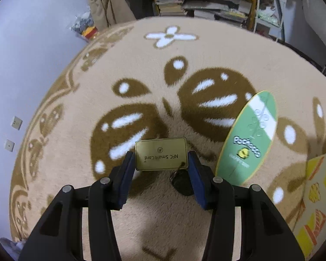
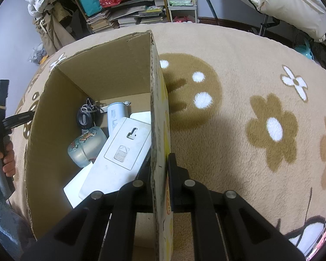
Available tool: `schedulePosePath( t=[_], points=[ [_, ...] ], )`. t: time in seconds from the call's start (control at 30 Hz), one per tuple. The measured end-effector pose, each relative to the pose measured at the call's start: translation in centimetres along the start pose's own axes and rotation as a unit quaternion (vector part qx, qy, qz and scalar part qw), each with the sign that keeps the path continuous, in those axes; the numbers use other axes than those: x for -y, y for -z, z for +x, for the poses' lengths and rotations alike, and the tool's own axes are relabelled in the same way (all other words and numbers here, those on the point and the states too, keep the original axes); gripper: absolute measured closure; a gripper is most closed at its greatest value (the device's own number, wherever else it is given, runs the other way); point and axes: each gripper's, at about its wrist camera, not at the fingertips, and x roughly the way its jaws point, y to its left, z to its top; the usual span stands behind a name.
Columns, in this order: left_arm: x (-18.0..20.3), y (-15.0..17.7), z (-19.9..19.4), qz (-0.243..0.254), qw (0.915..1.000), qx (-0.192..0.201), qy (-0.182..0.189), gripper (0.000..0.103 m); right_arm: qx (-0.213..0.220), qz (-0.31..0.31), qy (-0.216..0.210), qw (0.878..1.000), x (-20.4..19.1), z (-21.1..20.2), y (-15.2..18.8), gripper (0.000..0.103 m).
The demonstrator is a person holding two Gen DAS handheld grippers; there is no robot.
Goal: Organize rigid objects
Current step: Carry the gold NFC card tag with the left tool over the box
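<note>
Gold NFC card (image 1: 161,154) sat clamped between the left gripper's (image 1: 162,163) pads; the right gripper (image 2: 159,167) pinched the cardboard box's (image 2: 156,108) right wall.

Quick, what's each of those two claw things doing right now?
Left gripper: shut on the gold NFC card, lifted above the rug.
Right gripper: shut on the cardboard box wall.

A beige fleecy carpet (image 2: 239,130) with brown and white flower shapes covers the floor. Beyond its far edge stands a wooden shelf (image 2: 128,6) crammed with stacked books and bags, a white metal rack (image 2: 180,2) just right of it, a pale wall (image 1: 32,32) to its left
</note>
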Motion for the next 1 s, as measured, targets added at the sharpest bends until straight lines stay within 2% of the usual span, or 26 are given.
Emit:
schedulePosePath(
  t=[0.23,0.47,0.67,0.93,1.0],
  points=[
    [0.7,0.1,-6.5,0.013,0.9982,0.056,0.015,0.056,0.0,0.0,0.0,1.0,0.1,0.0,0.0,0.094],
    [3.3,0.3,-14.3,0.041,0.9903,0.117,0.063,0.056,0.0,0.001,-0.001,1.0,0.2,-0.1,-0.1,0.094],
    [7.0,1.4,-19.8,0.089,0.9774,0.169,0.09,0.056,0.0,0.001,-0.001,1.0,0.4,0.0,-0.2,0.094],
    [12.2,3.7,-25.1,0.15,0.9548,0.195,0.167,0.056,-0.001,0.001,-0.002,1.0,0.3,0.0,-0.2,0.094],
    [13.2,4.0,-25.6,0.162,0.951,0.197,0.175,0.056,-0.001,0.001,-0.002,1.0,0.3,0.0,-0.2,0.094]
  ],
)
